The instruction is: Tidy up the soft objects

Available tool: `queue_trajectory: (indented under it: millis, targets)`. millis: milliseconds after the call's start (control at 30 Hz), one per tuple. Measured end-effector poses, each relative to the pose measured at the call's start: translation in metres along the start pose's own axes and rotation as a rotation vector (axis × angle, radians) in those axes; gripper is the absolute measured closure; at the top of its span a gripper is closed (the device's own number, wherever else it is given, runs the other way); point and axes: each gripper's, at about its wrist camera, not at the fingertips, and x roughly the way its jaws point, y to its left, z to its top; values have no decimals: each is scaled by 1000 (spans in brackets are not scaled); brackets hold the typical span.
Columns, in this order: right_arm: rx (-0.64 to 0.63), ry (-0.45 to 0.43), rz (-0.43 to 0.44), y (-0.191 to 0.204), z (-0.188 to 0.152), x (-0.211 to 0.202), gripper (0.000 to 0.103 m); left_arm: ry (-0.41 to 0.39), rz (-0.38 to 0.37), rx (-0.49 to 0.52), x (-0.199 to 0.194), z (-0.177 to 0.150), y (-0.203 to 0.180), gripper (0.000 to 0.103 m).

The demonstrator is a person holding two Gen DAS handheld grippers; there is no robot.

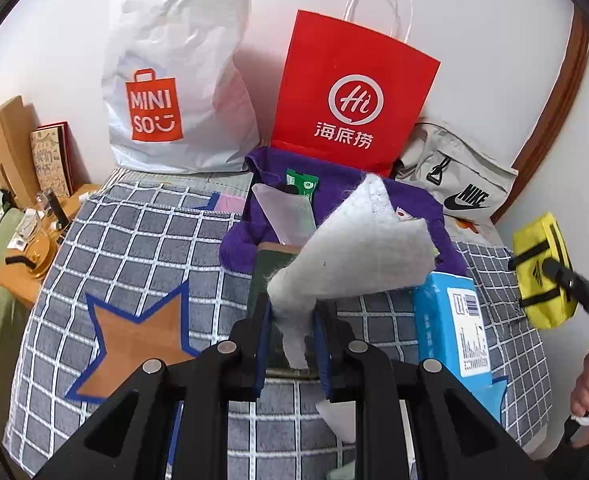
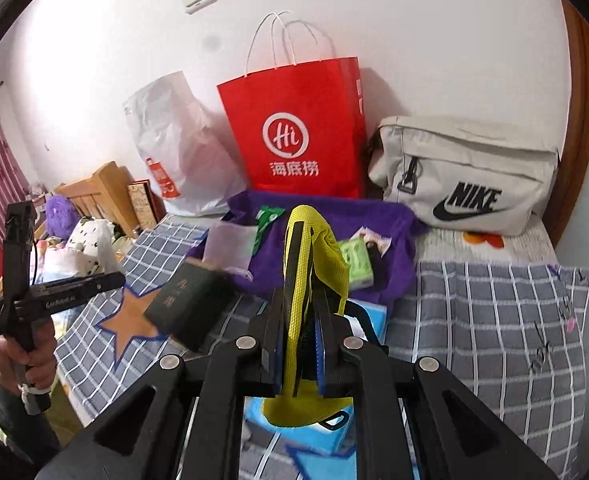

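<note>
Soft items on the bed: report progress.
Done: nothing visibly sorted yet. In hand: left gripper pinches a grey felt cloth; right gripper clamps a yellow fabric pouch. Left: the purple fleece garment lies spread, littered with small packets.

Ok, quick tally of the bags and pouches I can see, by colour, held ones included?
White: 1, the Miniso bag
Red: 1, the paper bag
Beige: 1, the Nike bag
Yellow: 1, the pouch, held in the right gripper
Total: 4
</note>
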Motion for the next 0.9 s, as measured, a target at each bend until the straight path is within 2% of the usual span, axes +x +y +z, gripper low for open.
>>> queue_trajectory:
  millis: [367, 800, 900]
  targets:
    - [-18, -16, -39, -14, 48, 47, 91, 24, 36, -41, 34, 40, 2, 84]
    - [-45, -18, -34, -26, 96, 111, 91, 83, 45, 19, 78, 74, -10, 83]
    - [-58, -5, -66, -32, 101, 129, 91, 95, 45, 32, 89, 80, -13, 82]
